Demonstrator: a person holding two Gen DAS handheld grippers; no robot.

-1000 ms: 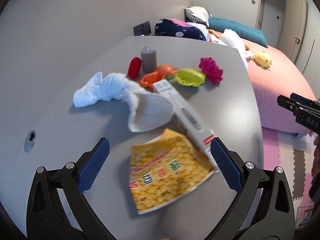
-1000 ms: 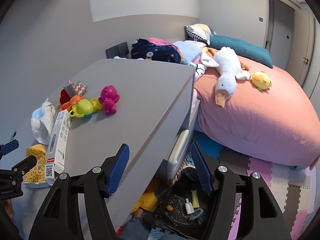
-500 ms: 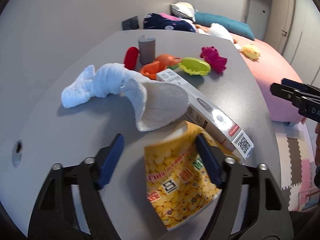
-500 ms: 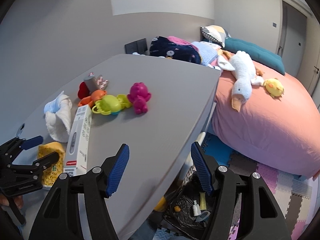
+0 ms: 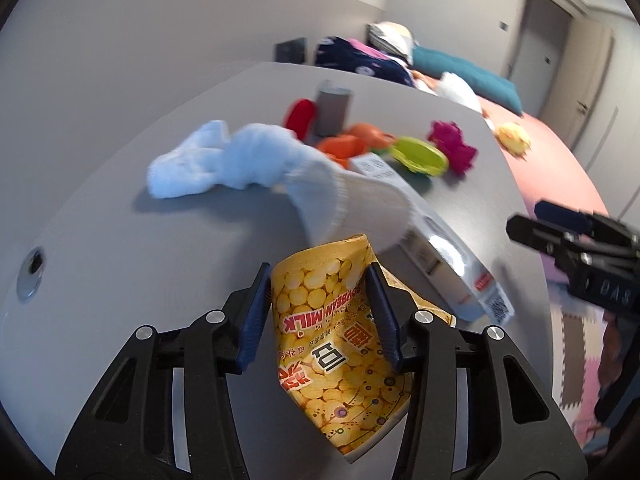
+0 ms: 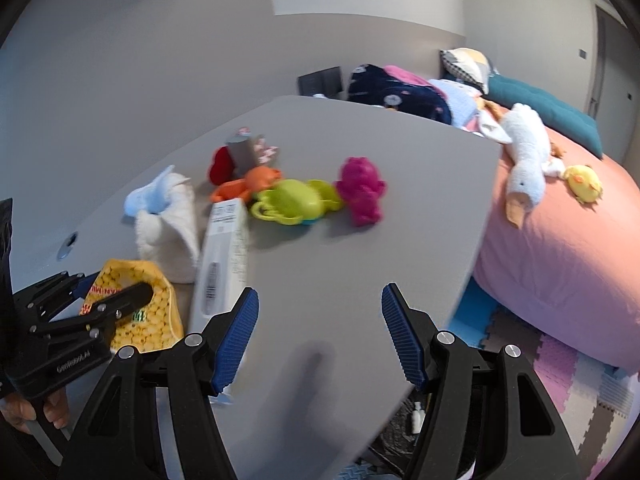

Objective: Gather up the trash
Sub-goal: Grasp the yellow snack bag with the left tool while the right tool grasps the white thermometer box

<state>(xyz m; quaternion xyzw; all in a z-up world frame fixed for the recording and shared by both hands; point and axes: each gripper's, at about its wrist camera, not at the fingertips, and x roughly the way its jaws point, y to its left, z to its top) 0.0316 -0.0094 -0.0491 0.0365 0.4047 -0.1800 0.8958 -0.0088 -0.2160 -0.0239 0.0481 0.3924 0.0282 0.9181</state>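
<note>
Left wrist view: the left hand-held gripper (image 5: 320, 300) is clamped on the yellow packet (image 5: 336, 344) above the grey surface (image 5: 120, 248); lift gently so it doesn't snag the white sock (image 5: 280, 176) or box (image 5: 452, 256).

Right wrist view: the right hand-held gripper (image 6: 318, 338) hangs apart, empty. Toys (image 6: 296, 200) crowd the surface beside a pink bed (image 6: 560, 248).

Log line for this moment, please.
left claw: shut on yellow snack bag | right claw: open over table | white box: untouched
</note>
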